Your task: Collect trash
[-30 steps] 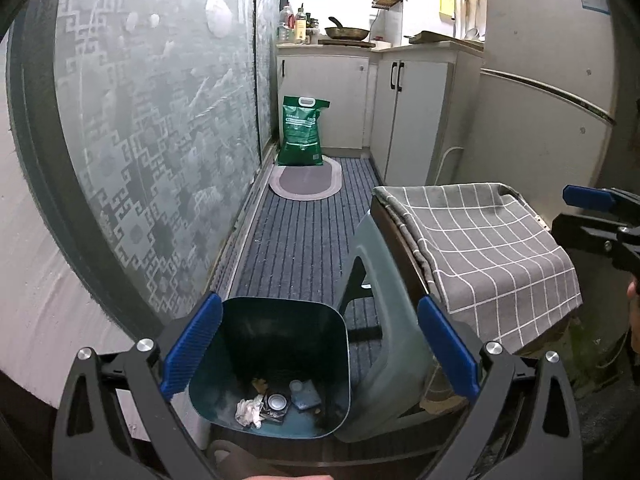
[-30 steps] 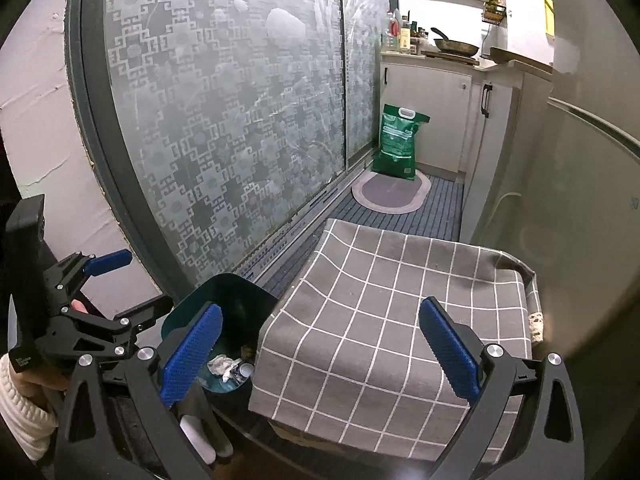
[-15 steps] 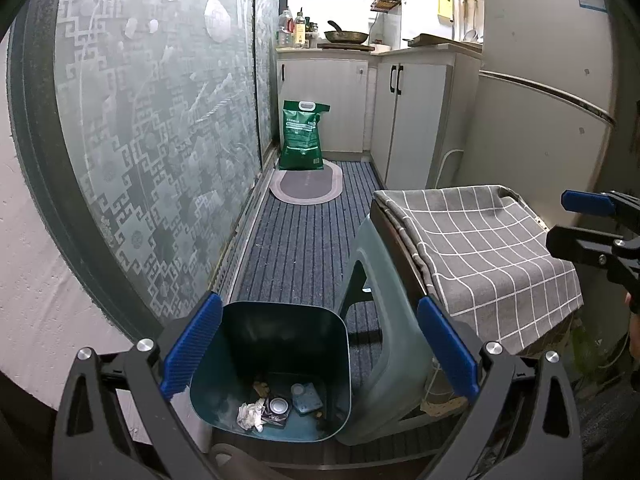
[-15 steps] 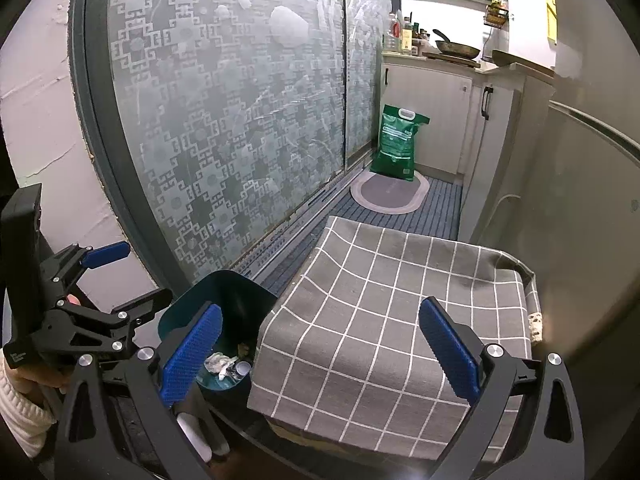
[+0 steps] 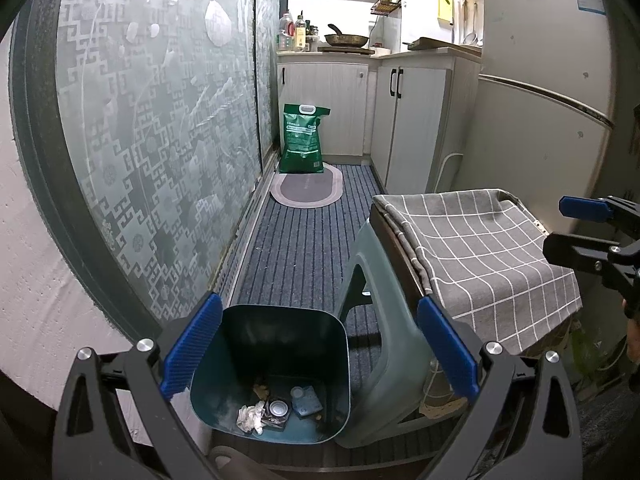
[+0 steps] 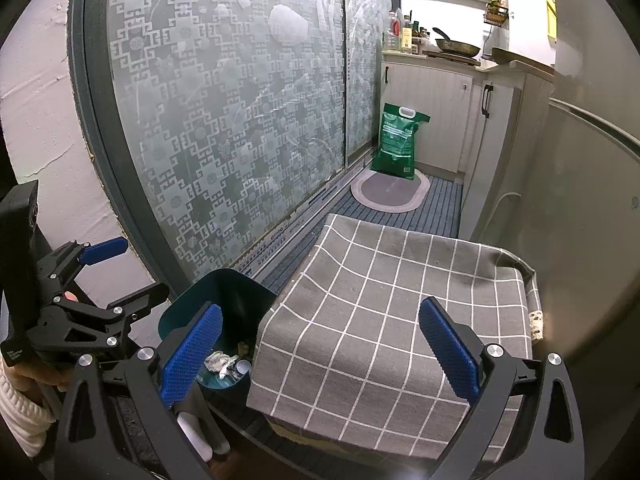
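Note:
A teal trash bin (image 5: 248, 344) stands on the floor beside a grey-green plastic stool (image 5: 380, 320). At its bottom lie a crumpled white tissue (image 5: 250, 418), a small round can (image 5: 277, 407) and a blue packet (image 5: 306, 400). My left gripper (image 5: 320, 350) hangs open above the bin, holding nothing. The right gripper (image 5: 572, 232) shows at the right edge, open and empty. In the right wrist view, my right gripper (image 6: 320, 352) is open over the grey checked cloth (image 6: 400, 300). There the left gripper (image 6: 124, 276) is at the left, above the bin (image 6: 232, 296).
A frosted patterned sliding door (image 5: 160, 140) runs along the left. The cloth-covered low table (image 5: 480, 248) sits right of the stool, with a fridge (image 5: 540, 120) behind it. A green bag (image 5: 302, 140), an oval mat (image 5: 306, 190) and white cabinets (image 5: 408, 120) stand at the far end.
Both grippers have drifted up and back a little, so the bin sits slightly lower in the left view. Both stay open and empty; the trash in the bin has not moved.

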Demonstrator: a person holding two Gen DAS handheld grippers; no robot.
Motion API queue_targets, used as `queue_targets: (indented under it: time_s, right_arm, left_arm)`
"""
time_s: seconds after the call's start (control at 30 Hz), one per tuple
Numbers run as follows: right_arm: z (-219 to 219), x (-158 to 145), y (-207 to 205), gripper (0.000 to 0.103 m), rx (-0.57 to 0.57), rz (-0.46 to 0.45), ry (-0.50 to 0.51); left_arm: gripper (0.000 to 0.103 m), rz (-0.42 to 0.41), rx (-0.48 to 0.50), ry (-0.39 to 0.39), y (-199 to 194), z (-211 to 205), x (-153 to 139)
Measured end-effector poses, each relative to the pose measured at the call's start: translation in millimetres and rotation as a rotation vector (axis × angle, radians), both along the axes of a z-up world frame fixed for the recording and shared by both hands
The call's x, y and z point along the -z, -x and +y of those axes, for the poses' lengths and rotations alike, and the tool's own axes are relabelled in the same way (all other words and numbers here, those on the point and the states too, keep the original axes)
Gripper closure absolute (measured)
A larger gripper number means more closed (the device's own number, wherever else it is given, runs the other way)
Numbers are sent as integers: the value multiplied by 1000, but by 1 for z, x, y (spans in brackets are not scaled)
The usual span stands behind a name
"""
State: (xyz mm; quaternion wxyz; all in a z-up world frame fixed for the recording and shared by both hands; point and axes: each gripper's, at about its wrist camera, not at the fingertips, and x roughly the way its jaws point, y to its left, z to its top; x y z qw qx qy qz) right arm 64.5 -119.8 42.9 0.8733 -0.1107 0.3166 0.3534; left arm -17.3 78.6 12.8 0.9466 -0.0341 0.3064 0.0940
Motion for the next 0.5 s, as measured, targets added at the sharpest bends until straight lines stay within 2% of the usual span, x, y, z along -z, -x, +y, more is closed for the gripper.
queue_targets:
  time_s: [0.5]
  right_arm:
    - [-1, 0, 0, 4, 0, -1, 2]
  left_arm:
    - [3, 0, 0, 1, 0, 0, -1]
